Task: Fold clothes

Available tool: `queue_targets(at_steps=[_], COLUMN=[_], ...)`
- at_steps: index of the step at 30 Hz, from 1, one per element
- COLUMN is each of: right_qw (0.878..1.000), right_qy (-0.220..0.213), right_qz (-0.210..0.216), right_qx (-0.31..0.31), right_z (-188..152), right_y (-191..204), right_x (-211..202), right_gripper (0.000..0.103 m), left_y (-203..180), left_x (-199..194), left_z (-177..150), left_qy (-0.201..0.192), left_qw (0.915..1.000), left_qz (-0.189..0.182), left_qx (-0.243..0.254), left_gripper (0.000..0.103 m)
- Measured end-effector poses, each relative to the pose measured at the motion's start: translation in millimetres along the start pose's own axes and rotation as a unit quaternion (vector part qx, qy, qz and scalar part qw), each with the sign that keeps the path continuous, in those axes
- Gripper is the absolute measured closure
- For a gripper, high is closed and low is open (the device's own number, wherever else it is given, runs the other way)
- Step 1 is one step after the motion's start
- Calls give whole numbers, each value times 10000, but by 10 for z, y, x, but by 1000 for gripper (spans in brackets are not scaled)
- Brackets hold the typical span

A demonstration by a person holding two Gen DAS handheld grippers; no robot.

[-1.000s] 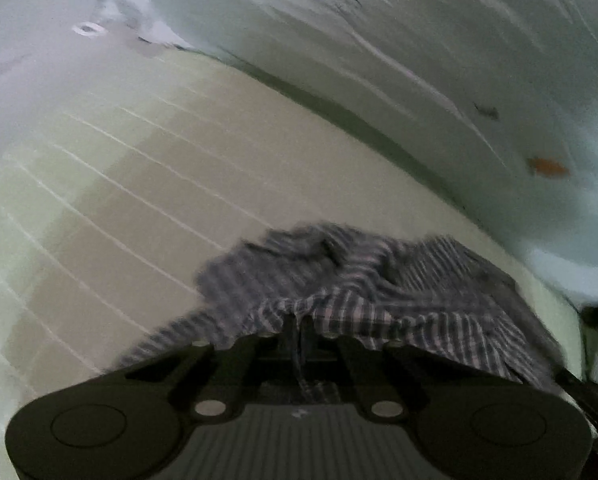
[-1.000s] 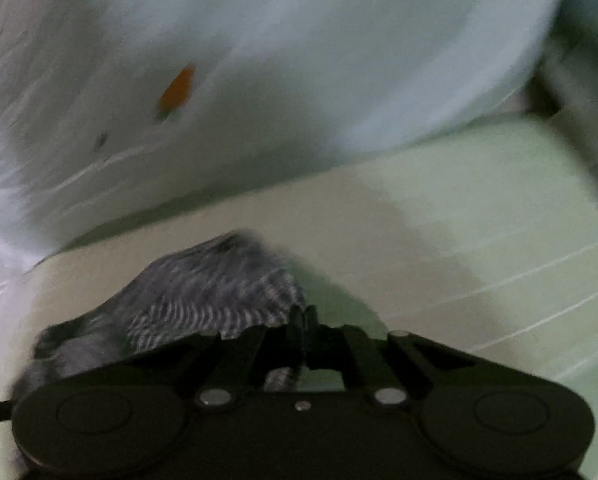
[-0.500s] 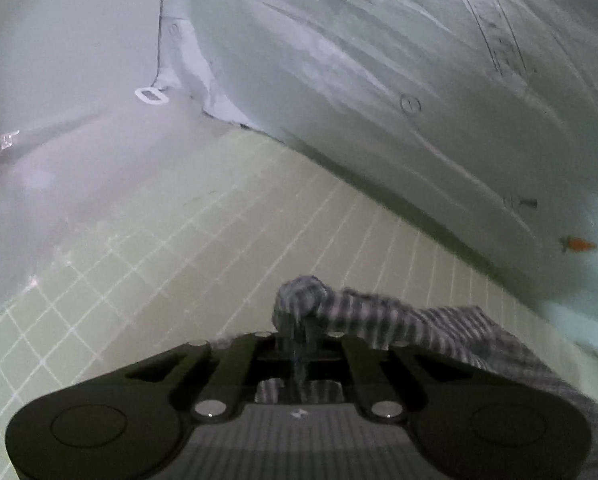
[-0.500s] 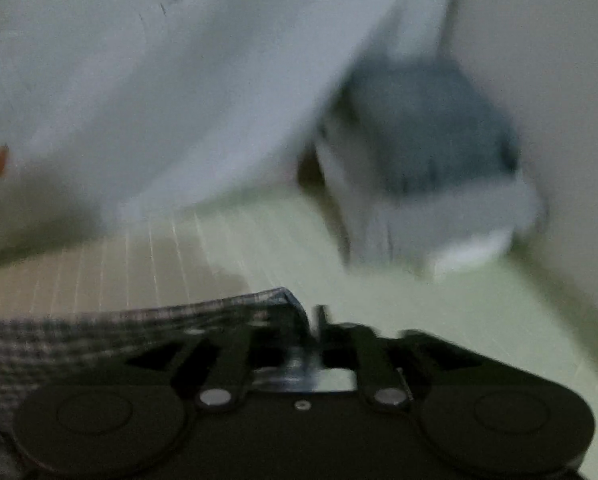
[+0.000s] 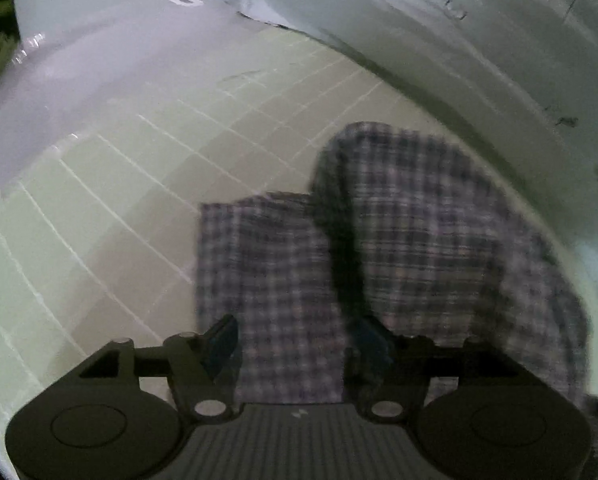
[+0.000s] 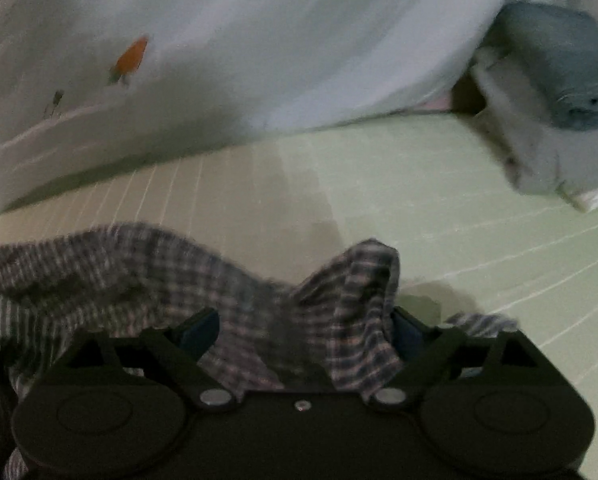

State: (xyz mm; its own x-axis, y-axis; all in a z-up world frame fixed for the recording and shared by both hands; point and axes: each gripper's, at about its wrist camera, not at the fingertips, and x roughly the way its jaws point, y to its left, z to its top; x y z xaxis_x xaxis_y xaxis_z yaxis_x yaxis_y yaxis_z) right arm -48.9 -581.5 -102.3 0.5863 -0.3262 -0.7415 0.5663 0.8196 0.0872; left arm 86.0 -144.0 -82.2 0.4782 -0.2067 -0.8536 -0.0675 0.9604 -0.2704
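A checked grey-and-white garment point(image 5: 411, 240) lies rumpled on a pale green gridded sheet point(image 5: 131, 184). In the left wrist view my left gripper point(image 5: 295, 340) stands open, its fingers spread with the cloth lying between and beyond them. One thick fold rises up the middle of the cloth. In the right wrist view the same garment point(image 6: 147, 272) is heaped low at the left, with a raised corner in the middle. My right gripper point(image 6: 303, 332) is open too, and that raised corner lies loose between its fingers.
A white drape with small orange carrot prints point(image 6: 131, 56) hangs along the far edge of the sheet. A grey-blue pillow on a white one point(image 6: 551, 92) sits at the far right. Bare green sheet point(image 6: 479, 232) spreads to the right of the garment.
Both grippers were shut on the checked cloth and carried it; now both have opened and the garment has dropped onto the sheet in front of them.
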Motion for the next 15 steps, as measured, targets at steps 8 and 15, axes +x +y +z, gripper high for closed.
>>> queue_targets(at_steps=[8, 15], right_qw=[9986, 9981], right_qy=[509, 490], right_qz=[154, 185], right_qx=[66, 336], right_z=[-179, -212], right_y=[61, 126], right_x=[166, -7], right_gripper=[11, 11], left_y=[-132, -192], left_x=[-109, 9], left_z=[14, -66], left_qy=[-167, 144], left_qw=[9913, 9930], left_qz=[-1300, -1174], left_qx=[-82, 3], left_gripper=[27, 25])
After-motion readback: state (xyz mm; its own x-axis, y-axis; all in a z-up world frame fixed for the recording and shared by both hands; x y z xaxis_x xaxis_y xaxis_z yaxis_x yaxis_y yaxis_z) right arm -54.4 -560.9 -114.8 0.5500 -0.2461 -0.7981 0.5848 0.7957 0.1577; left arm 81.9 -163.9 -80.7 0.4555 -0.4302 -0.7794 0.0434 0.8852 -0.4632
